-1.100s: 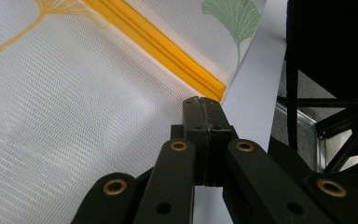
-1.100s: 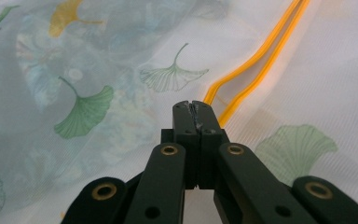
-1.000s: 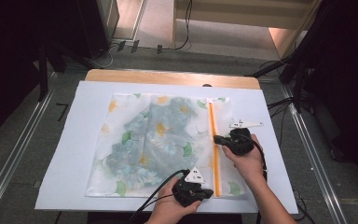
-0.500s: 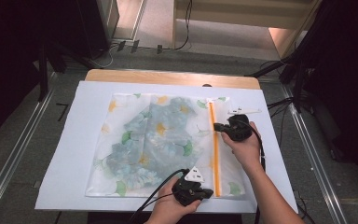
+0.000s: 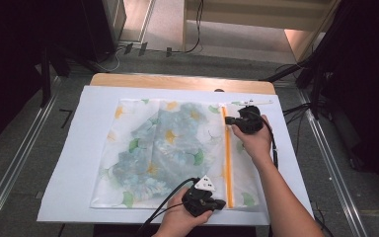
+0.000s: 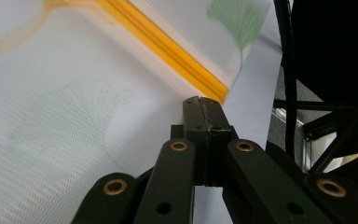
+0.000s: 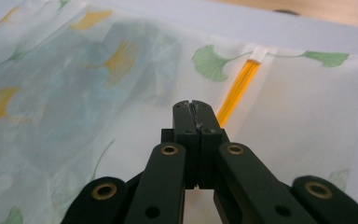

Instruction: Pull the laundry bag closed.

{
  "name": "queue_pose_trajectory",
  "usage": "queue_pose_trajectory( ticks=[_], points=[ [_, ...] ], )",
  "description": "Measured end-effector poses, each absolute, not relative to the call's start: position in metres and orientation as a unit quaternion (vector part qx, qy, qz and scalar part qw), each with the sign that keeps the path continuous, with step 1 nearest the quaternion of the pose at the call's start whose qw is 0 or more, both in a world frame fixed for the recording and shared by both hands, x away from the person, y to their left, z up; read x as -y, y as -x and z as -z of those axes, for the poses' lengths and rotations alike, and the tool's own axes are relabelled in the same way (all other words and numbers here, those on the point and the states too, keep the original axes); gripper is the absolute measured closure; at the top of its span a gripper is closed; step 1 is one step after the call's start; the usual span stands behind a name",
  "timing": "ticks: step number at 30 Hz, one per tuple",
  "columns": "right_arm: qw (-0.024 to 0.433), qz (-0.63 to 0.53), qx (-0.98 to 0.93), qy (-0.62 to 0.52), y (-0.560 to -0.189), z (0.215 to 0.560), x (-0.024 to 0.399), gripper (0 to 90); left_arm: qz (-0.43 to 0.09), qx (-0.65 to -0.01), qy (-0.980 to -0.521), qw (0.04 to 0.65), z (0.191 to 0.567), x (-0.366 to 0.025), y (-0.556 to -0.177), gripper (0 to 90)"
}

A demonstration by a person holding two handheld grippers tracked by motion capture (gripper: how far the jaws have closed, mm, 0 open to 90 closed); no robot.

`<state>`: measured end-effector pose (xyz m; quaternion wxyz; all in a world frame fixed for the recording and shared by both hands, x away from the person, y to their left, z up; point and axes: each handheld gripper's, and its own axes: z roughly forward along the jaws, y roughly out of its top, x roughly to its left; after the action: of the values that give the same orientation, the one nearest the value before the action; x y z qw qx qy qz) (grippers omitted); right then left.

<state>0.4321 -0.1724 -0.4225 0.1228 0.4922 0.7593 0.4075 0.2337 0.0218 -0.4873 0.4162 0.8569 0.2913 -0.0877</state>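
Sheer white mesh bag point(image 5: 172, 153) printed with ginkgo leaves, flat on a white table sheet point(image 5: 74, 163); no readable writing.
Left gripper point(image 6: 200, 105) and right gripper point(image 7: 190, 108) each have jaws pressed together beside the bag's orange zipper point(image 5: 226, 158); whether either pinches anything is unclear.

Mesh bag point(image 5: 168, 148) flat on table point(image 5: 79, 148), zipper point(image 5: 226, 158) along its right.

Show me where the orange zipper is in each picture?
High view: the zipper runs up the bag's right part, between the two grippers.
Left gripper view: it slants from top middle down to just above the shut jaw tips.
Right gripper view: it rises from the jaw tips toward top right.
Shared landmark: the bag's green leaf print.
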Motion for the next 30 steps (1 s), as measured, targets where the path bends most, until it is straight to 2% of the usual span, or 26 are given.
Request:
queue_pose_trajectory(
  ticks=[5,7,11,12,13,14,15,17,18,20,23,24,30],
  points=[
    [0.119,-0.419,-0.739,-0.514,-0.452,0.417,0.179,90.0,0.089,-0.292,-0.856,0.417,0.488,-0.022,-0.234,90.0],
    [0.082,-0.433,-0.735,-0.515,-0.452,0.42,0.183,90.0,0.09,-0.293,-0.856,0.418,0.488,-0.022,-0.234,90.0],
    [0.097,-0.392,-0.768,-0.497,-0.441,0.432,0.176,90.0,0.089,-0.291,-0.856,0.417,0.488,-0.022,-0.234,90.0],
    [0.087,-0.383,-0.774,-0.497,-0.435,0.442,0.173,83.5,0.09,-0.291,-0.856,0.417,0.488,-0.022,-0.234,90.0],
    [0.087,-0.383,-0.774,-0.497,-0.435,0.442,0.173,83.5,0.09,-0.291,-0.856,0.417,0.488,-0.022,-0.234,90.0],
    [0.076,-0.377,-0.776,-0.5,-0.43,0.451,0.169,75.2,0.089,-0.291,-0.856,0.417,0.488,-0.022,-0.234,90.0],
    [0.076,-0.377,-0.776,-0.5,-0.43,0.451,0.169,75.2,0.09,-0.291,-0.857,0.417,0.488,-0.022,-0.234,90.0],
    [0.103,-0.345,-0.783,-0.507,-0.427,0.462,0.163,67.3,0.092,-0.292,-0.856,0.418,0.488,-0.022,-0.235,90.0],
    [0.104,-0.339,-0.784,-0.509,-0.428,0.464,0.161,66.1,0.092,-0.292,-0.856,0.418,0.488,-0.022,-0.235,90.0],
    [0.108,-0.333,-0.786,-0.509,-0.428,0.466,0.16,67.9,0.093,-0.291,-0.856,0.418,0.488,-0.022,-0.235,90.0],
    [0.123,-0.322,-0.79,-0.506,-0.427,0.468,0.156,87.2,0.094,-0.291,-0.856,0.416,0.488,-0.022,-0.236,90.0],
    [0.121,-0.326,-0.79,-0.506,-0.426,0.466,0.156,90.0,0.095,-0.292,-0.856,0.417,0.488,-0.022,-0.235,90.0],
    [0.111,-0.343,-0.782,-0.508,-0.428,0.465,0.162,90.0,0.091,-0.291,-0.856,0.417,0.488,-0.022,-0.235,90.0]
  ],
)
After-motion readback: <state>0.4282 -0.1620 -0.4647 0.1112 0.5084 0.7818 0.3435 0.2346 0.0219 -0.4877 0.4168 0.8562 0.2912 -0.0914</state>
